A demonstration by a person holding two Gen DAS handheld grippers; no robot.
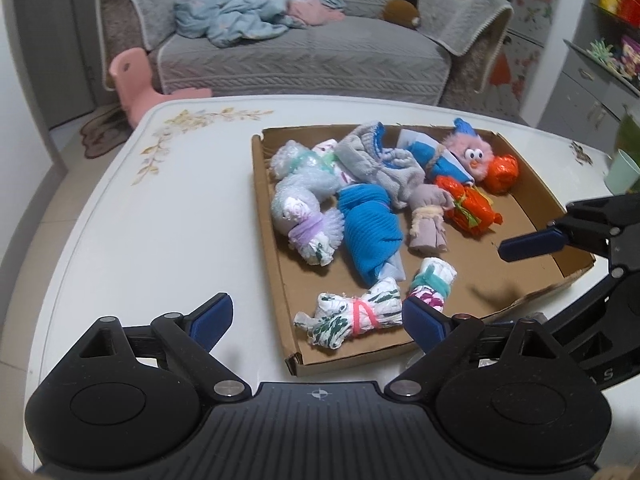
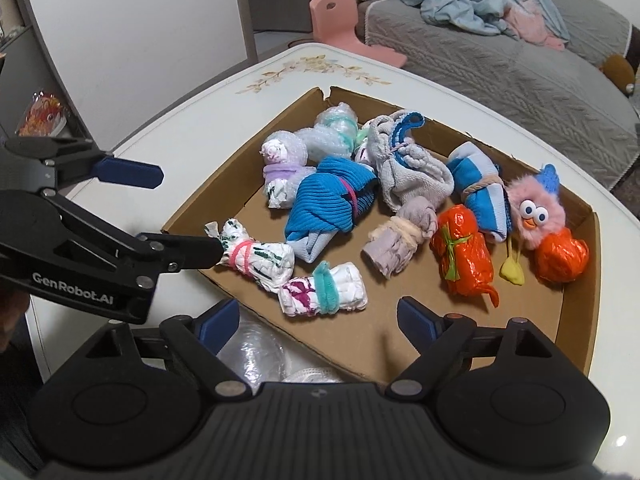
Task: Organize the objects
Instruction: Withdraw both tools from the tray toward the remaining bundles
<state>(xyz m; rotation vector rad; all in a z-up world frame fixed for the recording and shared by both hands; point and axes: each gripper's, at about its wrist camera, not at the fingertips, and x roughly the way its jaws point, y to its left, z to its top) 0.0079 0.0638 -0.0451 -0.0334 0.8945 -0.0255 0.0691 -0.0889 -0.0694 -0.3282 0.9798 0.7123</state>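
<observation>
Both grippers, left gripper (image 1: 316, 316) and right gripper (image 2: 318, 320), gape wide and empty; careless grabs could snag the cardboard tray (image 1: 536, 208) rim instead of the pink-banded bundle (image 1: 352, 316).

Both the left gripper (image 1: 316, 316) and the right gripper (image 2: 318, 322) are held open, tilted downward toward twelve o'clock.

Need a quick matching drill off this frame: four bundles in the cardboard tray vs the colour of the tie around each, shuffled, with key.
Things:
1. White plastic-bag roll with green print
2. Orange foil-like plastic bundle
3. Bright blue ribbed knit bundle
4. White plastic-bag roll with magenta print

Tie colour:
A. teal
B. pink-red band
C. green
D. magenta band

Pairs: 1-B, 2-C, 3-D, 4-A

All lie in the shallow cardboard tray.
</observation>
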